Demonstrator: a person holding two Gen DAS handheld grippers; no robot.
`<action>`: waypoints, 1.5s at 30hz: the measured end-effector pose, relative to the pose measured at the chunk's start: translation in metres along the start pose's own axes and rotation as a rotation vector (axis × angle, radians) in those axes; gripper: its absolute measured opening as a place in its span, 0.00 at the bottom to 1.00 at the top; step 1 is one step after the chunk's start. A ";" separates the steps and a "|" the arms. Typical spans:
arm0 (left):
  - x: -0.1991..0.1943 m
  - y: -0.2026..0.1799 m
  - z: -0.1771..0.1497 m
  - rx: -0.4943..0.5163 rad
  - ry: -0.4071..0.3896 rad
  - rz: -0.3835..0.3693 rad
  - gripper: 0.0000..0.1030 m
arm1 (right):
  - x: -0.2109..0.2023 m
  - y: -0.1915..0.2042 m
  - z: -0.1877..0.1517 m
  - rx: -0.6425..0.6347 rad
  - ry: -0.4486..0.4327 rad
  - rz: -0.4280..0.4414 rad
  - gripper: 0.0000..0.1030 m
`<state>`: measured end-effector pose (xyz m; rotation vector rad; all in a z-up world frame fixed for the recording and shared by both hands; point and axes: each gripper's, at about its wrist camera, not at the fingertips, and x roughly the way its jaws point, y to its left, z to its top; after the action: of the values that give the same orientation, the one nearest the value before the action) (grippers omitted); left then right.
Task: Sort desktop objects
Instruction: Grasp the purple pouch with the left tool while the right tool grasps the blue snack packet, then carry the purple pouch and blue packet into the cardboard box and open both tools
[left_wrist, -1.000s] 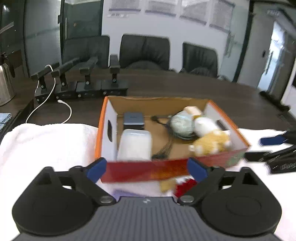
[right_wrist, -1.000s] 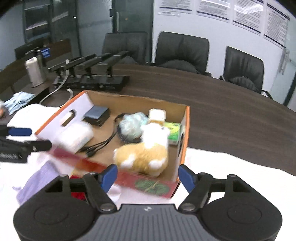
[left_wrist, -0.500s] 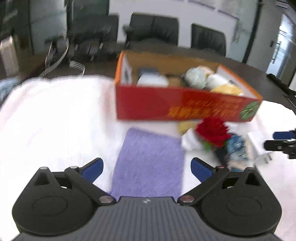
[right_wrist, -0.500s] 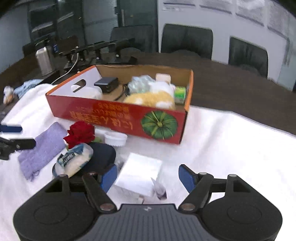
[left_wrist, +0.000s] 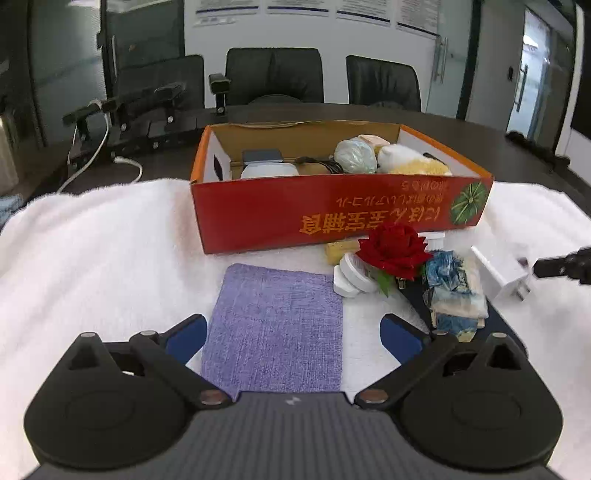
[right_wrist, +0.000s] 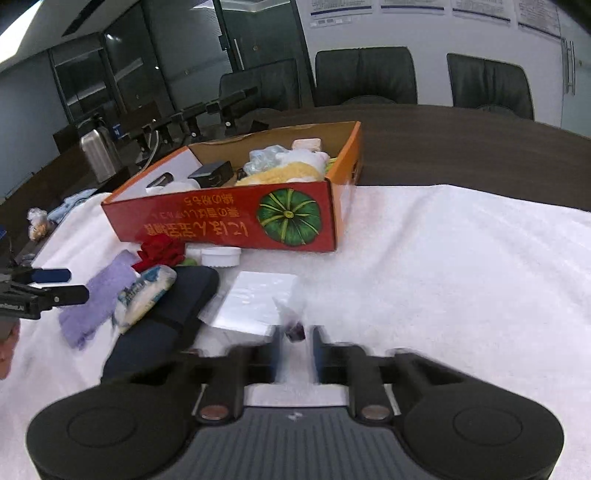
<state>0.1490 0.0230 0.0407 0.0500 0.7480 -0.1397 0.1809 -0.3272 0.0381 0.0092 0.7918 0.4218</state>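
An orange-red cardboard box (left_wrist: 332, 218) (right_wrist: 229, 221) holds a plush toy, a cable and small boxes. In front of it lie a purple cloth (left_wrist: 277, 325) (right_wrist: 96, 299), a red rose (left_wrist: 391, 247) (right_wrist: 160, 249), white round lids (left_wrist: 349, 275), a blue-white packet (left_wrist: 454, 291) (right_wrist: 146, 293), a dark case (right_wrist: 166, 325) and a white plug (left_wrist: 498, 273) (right_wrist: 258, 299). My left gripper (left_wrist: 293, 332) hangs open over the cloth's near end. My right gripper (right_wrist: 295, 345) is closing, its jaws almost together on a small clear packet (right_wrist: 294, 330) with something dark inside.
A white towel (right_wrist: 443, 277) covers the near part of a dark conference table (right_wrist: 461, 147). Microphone stands (left_wrist: 147, 110) and a white cable stand at the back left, near a steel flask (right_wrist: 98, 157). Black chairs line the far side.
Both grippers came down and back from above the box to the towel in front of it. The right jaws went from wide apart to almost together around the small packet.
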 end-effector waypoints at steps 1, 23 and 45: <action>0.002 0.000 0.000 -0.007 0.003 0.004 1.00 | -0.002 0.000 -0.001 -0.006 -0.009 -0.008 0.02; 0.016 0.032 -0.012 -0.126 0.022 0.132 0.09 | 0.045 0.109 0.030 -0.040 -0.008 0.179 0.07; -0.097 -0.021 0.141 -0.205 -0.348 -0.133 0.03 | -0.036 0.084 0.121 -0.024 -0.234 0.095 0.04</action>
<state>0.1703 -0.0001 0.2102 -0.2152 0.4145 -0.1917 0.2116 -0.2456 0.1620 0.0725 0.5572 0.5099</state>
